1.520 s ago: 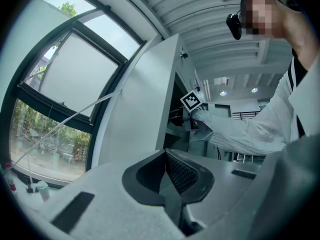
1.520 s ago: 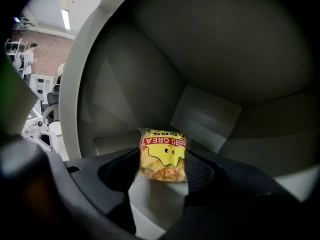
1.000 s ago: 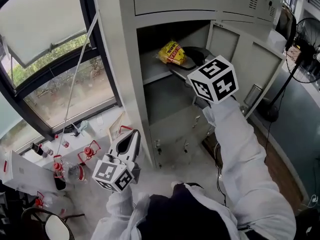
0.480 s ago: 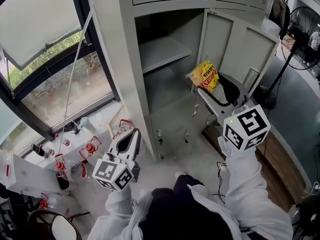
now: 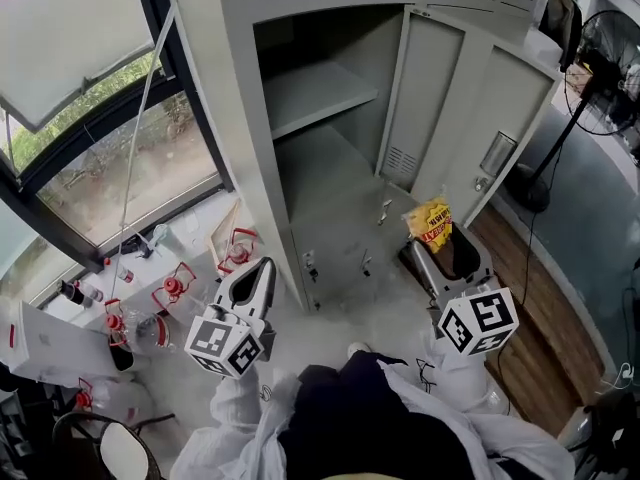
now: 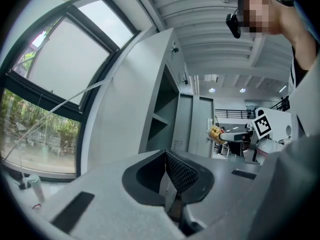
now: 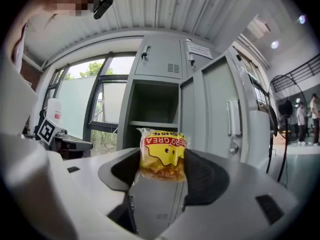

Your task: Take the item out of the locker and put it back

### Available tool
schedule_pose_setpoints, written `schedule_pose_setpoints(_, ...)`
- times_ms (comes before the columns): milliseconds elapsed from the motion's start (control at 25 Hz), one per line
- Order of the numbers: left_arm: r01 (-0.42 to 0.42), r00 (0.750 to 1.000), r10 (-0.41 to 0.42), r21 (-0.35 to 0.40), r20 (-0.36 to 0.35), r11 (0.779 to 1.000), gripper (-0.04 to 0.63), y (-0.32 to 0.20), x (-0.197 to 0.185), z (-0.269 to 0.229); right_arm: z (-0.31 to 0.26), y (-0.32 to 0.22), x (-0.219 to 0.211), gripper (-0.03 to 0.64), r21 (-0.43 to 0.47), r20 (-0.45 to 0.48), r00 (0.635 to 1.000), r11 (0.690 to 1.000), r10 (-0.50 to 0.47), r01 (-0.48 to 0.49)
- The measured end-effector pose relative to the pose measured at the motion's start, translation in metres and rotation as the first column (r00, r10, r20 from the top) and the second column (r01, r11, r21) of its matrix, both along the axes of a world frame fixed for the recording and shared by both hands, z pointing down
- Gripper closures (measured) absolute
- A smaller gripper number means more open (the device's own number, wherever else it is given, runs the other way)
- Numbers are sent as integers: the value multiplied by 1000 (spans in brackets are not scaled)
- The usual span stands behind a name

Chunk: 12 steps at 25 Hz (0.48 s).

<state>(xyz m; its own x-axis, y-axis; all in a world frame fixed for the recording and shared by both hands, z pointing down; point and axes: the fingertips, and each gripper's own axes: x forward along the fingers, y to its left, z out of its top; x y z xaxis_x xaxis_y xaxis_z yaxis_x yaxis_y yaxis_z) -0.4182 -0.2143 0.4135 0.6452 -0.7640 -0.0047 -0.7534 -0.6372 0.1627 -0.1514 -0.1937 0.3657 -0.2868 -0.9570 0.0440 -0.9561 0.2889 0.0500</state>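
Observation:
A yellow snack packet [image 5: 431, 226] [image 7: 162, 154] with red print sits between the jaws of my right gripper [image 5: 437, 243] [image 7: 161, 165], which is shut on it, low and in front of the grey locker [image 5: 330, 138] to the right of its open door [image 5: 425, 98]. The locker's upper compartment stands open and its shelf [image 5: 310, 96] is bare. My left gripper [image 5: 250, 286] [image 6: 172, 184] hangs low at the left near the window, its jaws closed together with nothing between them. In the left gripper view the packet [image 6: 216, 132] shows far off.
A window [image 5: 90, 118] with a slanted rod runs along the left. Below it lie bottles and red-handled items [image 5: 175, 288] on the floor. A standing fan [image 5: 600, 78] and more locker doors are at the right. Wooden flooring [image 5: 540, 338] lies to the right.
My right gripper has pulled the snack packet off the locker shelf and brought it down and to the right, out in front of the locker. The left gripper has stayed put.

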Motion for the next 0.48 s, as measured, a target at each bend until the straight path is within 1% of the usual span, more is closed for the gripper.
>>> schedule_pose_setpoints(80,5,1000,-5,-9,-18,1000,588,-4,3,11,21,-2,3,351,-30,7,1000,1000,-2,2)
schedule_pose_setpoints(160,12,999,-13,-36,-31,999,588,-7,6,26,47,-6,1,350,-69,-3,1000,998,-12,11)
schedule_pose_setpoints(320,19,1000,-19,-63,-10,998,588,-8,16,43,87,-8,-6,351,-143,-17,999,989,-38,35)
schedule_pose_setpoints(480,26,1000,-26,-67,-1,997,588,-15,26,46,97,-17,-9,351,-170,-4,998,984,-61,60)
